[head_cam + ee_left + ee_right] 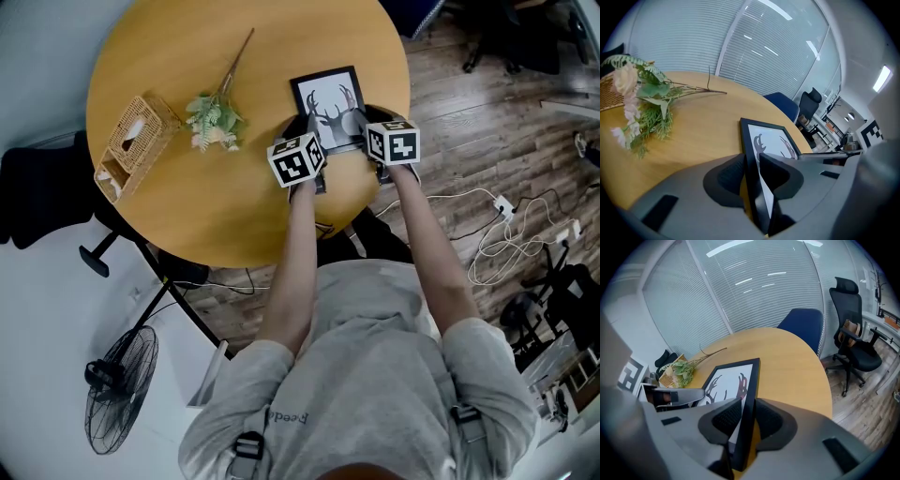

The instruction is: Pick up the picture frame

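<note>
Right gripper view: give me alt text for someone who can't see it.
The right gripper pinches the edge of a black picture frame with a deer print, on a round wooden table. Flowers lie beyond it; office chairs stand behind.

A round desk [187, 216] is standing on wood floor [469, 103]. Blinds [754, 291] are covering the glass wall; a blue chair [801, 322] and a black chair [853, 348] are standing past the desk's far edge.

On the table [187, 56], tissue box [136, 142] lies left, flowers [216, 119] centre, picture frame [328, 98] right near the edge.
</note>
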A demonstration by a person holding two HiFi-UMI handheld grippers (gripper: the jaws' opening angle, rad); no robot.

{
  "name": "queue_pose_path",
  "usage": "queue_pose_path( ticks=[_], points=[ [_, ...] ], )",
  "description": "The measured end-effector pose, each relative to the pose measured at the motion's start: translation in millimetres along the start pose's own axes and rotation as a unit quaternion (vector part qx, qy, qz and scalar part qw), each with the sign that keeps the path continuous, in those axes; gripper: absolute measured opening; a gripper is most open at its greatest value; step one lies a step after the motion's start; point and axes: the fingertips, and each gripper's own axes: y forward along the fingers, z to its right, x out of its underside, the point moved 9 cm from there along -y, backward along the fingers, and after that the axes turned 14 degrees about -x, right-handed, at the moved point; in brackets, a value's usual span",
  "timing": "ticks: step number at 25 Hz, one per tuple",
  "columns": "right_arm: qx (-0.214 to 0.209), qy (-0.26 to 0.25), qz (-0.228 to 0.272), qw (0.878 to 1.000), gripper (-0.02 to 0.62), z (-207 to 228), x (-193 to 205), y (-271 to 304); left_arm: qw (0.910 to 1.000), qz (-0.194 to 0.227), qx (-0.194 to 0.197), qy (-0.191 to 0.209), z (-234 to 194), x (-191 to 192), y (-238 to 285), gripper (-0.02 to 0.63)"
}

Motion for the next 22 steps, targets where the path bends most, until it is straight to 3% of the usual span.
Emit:
queue_pose_path(
  ticks=[12, 22],
  points=[
    [-0.072, 0.050, -0.010, 0.996, 0.084, 17.7, -3.8, -3.5, 0.9974, -0.041, 0.059, -0.006, -14.9, -6.6, 5.6, 0.100],
    [0.028, 0.021, -0.002, 0.999, 0.075, -7.4, -2.0, -4.4, 0.9999, -0.010, 0.008, 0.007, -5.6, -2.3, -0.6, 0.093]
  ],
)
